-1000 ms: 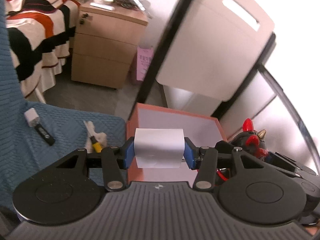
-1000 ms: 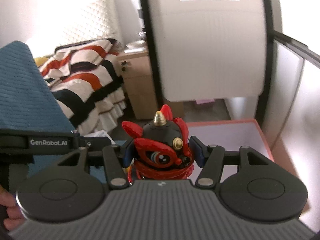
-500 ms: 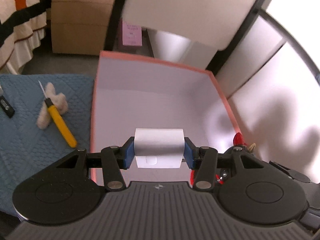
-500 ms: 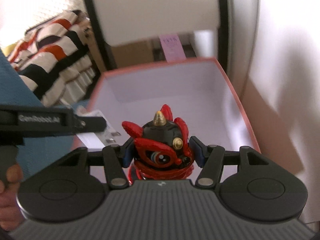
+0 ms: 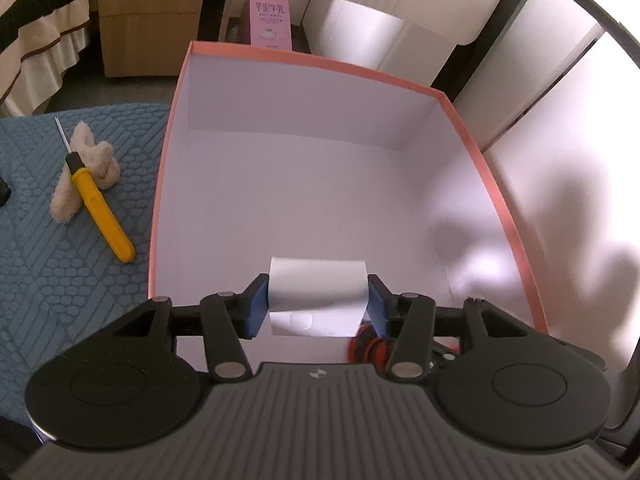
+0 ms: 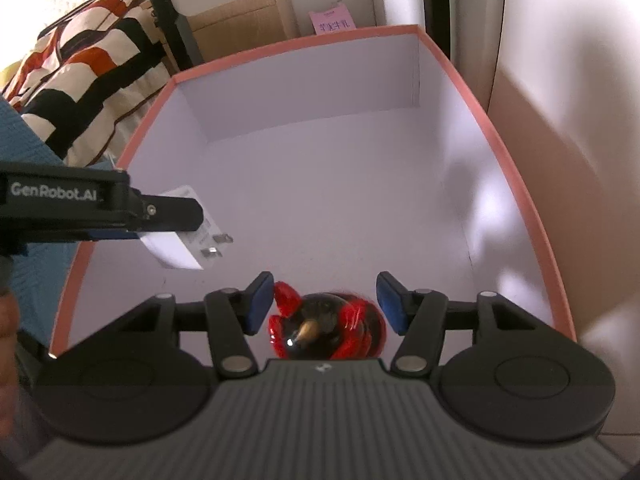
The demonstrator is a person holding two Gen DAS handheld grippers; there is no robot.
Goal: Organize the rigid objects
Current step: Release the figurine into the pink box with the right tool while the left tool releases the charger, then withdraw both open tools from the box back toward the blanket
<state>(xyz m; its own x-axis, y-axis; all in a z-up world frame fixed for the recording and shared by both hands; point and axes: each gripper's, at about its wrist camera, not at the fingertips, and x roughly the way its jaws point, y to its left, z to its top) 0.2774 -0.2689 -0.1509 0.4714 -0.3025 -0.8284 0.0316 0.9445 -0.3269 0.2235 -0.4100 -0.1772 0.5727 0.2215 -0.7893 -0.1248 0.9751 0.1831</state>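
while the left gripper (image 5: 318,304) hangs over the near part of the pink-rimmed box (image 5: 496,196), its blue pads are pressed against both sides of a white charger block (image 5: 318,298) — a firm hold, with the block lifted clear of the box floor. from the right wrist view the same block (image 6: 180,236) shows beneath the left gripper's black finger, its two metal prongs pointing toward the middle of the box.

the right gripper (image 6: 325,308) is spread wide, its blue pads (image 6: 258,306) standing apart from the red and black horned figurine (image 6: 324,330) between them. the figurine looks blurred and tipped, its gold horn pointing toward the camera; whether it is touching the white floor of the box cannot be told. a sliver of its red shows in the left wrist view (image 5: 366,350), low beside the left gripper's right finger.

outside the box, on the blue quilted cover (image 5: 52,272), lie a yellow-handled tool (image 5: 100,208) and a small beige plush piece (image 5: 84,172) — the tool resting across the plush.
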